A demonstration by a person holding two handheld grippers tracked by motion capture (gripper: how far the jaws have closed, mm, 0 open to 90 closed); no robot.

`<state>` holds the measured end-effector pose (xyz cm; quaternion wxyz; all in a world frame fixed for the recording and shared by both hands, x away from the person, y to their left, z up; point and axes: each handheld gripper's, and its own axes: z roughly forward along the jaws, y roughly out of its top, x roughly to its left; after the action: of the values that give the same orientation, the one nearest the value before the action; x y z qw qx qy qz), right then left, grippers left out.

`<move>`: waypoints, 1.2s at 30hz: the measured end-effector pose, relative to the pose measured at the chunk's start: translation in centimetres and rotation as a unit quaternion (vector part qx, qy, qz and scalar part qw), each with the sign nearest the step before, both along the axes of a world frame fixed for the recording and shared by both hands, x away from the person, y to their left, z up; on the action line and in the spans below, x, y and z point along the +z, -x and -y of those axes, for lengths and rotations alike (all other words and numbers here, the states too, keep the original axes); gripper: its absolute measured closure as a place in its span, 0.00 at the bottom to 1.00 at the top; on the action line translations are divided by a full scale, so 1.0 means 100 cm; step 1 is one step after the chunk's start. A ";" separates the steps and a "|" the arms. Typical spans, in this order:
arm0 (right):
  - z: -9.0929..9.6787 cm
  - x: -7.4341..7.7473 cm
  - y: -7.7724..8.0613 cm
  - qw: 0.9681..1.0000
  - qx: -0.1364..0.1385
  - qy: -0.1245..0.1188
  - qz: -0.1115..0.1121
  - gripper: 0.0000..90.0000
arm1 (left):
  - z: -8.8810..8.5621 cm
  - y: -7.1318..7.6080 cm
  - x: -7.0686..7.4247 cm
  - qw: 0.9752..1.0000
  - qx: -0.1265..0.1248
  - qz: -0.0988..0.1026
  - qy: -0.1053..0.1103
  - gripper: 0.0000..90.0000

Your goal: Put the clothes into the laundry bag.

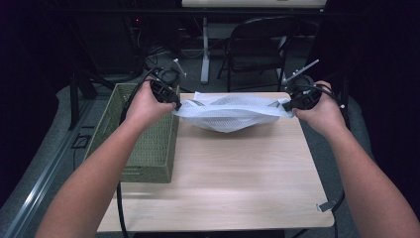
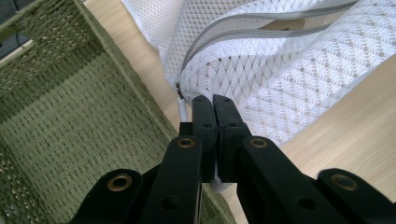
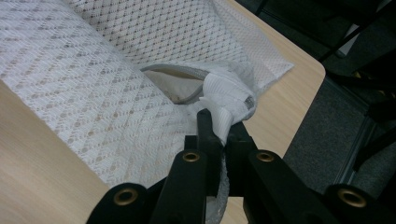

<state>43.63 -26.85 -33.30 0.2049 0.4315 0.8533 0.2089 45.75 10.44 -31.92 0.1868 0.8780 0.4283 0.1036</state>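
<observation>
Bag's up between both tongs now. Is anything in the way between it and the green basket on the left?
Nothing visible. The mesh bag hangs between the left tongs and right tongs, right beside the basket, whose inside looks empty as far as the left gripper view shows.

The high view is dim, the room behind nearly black, and light from above falls on the pale worktop [image 1: 237, 168]. A soft shadow lies beside the basket [image 1: 148, 148]. Both gripper views are brighter and sharp, without glare.
</observation>
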 end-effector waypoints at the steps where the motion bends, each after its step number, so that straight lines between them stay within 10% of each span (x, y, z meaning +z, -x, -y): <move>1: 0.000 0.002 0.000 1.000 0.000 0.000 0.002 0.98 | 0.000 0.000 0.001 1.000 0.000 -0.001 0.002 0.99; 16: 0.003 0.016 0.000 1.000 -0.003 -0.006 0.020 0.98 | -0.002 0.002 0.012 1.000 0.002 0.010 0.016 0.99; 36: 0.007 -0.010 0.018 1.000 0.009 0.002 -0.001 0.98 | 0.003 0.025 -0.014 0.999 -0.029 -0.016 0.011 0.99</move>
<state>41.87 -27.51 -34.27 0.2031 0.4232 0.8579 0.2087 43.24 10.14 -33.34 0.1923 0.8894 0.4071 0.0795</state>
